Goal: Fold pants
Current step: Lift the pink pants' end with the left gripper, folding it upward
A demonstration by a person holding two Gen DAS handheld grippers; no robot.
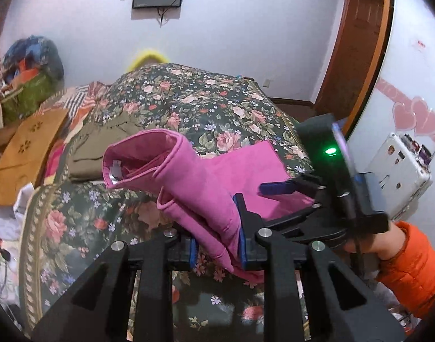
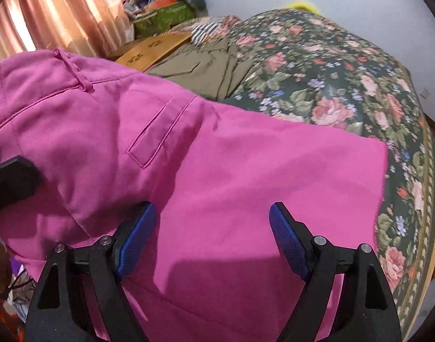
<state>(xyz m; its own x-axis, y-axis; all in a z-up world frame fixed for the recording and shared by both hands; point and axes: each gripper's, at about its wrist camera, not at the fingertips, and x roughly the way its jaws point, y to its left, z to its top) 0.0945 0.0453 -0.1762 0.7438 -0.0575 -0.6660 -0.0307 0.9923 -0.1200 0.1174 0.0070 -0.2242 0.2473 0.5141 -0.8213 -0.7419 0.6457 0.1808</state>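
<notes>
- Now the left hand-held gripper point(image 1: 216, 245) pinches the pink pants point(image 1: 188, 176), lifted off the bed point(image 1: 217, 105).
- Right hand-held gripper point(image 2: 213, 236) hovers spread; better pinch the cloth edge squarely before folding.

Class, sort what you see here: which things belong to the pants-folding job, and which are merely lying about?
Belongs to the job:
pink pants
left gripper, clamped on a fold of them
right gripper, open above them
floral bedspread, the work surface

Lying about:
olive garment
wooden board
green bag
</notes>
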